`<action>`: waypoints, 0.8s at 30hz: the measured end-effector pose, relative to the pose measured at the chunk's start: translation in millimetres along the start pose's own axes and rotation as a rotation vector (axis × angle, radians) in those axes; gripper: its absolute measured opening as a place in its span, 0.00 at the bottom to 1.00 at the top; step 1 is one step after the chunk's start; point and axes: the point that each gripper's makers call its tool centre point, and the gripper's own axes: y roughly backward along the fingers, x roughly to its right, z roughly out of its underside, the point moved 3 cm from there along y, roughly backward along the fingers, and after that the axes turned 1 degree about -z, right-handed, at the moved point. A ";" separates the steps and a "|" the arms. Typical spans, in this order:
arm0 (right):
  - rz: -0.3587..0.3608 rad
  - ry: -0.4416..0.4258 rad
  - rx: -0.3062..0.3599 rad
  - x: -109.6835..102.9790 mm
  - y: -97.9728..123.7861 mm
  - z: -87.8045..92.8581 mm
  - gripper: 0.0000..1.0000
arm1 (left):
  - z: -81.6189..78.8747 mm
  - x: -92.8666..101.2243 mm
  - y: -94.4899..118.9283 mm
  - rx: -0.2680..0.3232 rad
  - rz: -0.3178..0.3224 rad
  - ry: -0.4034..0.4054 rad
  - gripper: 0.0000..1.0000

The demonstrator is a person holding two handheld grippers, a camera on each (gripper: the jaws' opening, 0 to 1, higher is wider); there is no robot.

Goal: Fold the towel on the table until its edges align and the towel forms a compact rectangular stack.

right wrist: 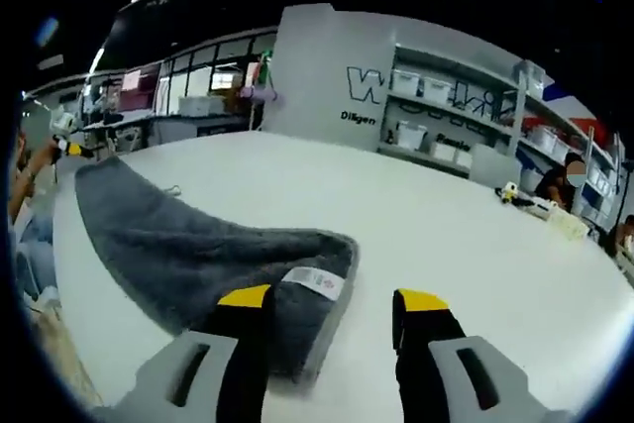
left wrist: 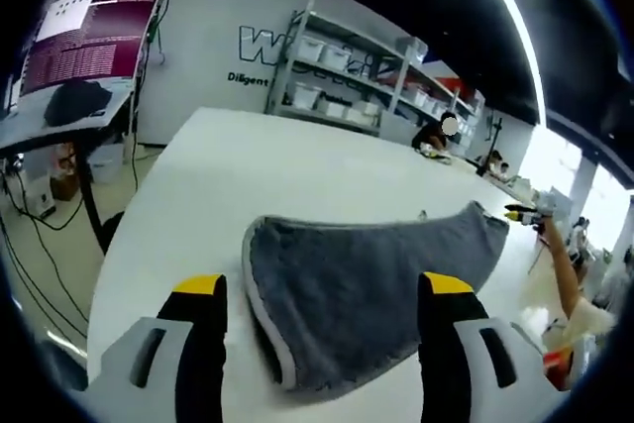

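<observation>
Storage shelves (left wrist: 342, 81) with bins, monitor (left wrist: 84, 32), seated person (right wrist: 570, 185)

Left gripper view: rides low over the white table (left wrist: 297, 160), close behind the left gripper (left wrist: 322, 309), looking forward along its jaws at the near rounded end of the grey towel (left wrist: 367, 274); beyond the towel stand a grey wall and shelving (left wrist: 342, 71).
Right gripper view: also low and close, behind the right gripper (right wrist: 332, 319), facing the towel's other end (right wrist: 198, 245), where a white label (right wrist: 315, 281) lies just ahead of the jaws.
Shared: the towel, the table (right wrist: 446, 235), the lettered wall and the shelving (right wrist: 466, 126).
</observation>
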 end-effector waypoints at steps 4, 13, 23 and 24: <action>-0.058 -0.026 -0.052 -11.1 2.9 14.0 0.40 | 19.7 13.9 5.4 -0.061 0.074 0.022 0.65; -0.160 -0.076 -0.092 -20.3 12.7 37.5 0.34 | 49.6 18.2 17.5 -0.164 0.165 0.039 0.50; -0.233 -0.116 -0.097 -25.4 8.3 50.5 0.21 | 57.6 12.5 22.4 -0.150 0.130 0.036 0.35; -0.236 -0.107 -0.094 -32.3 11.5 50.9 0.19 | 59.1 11.1 22.3 -0.150 0.126 0.035 0.33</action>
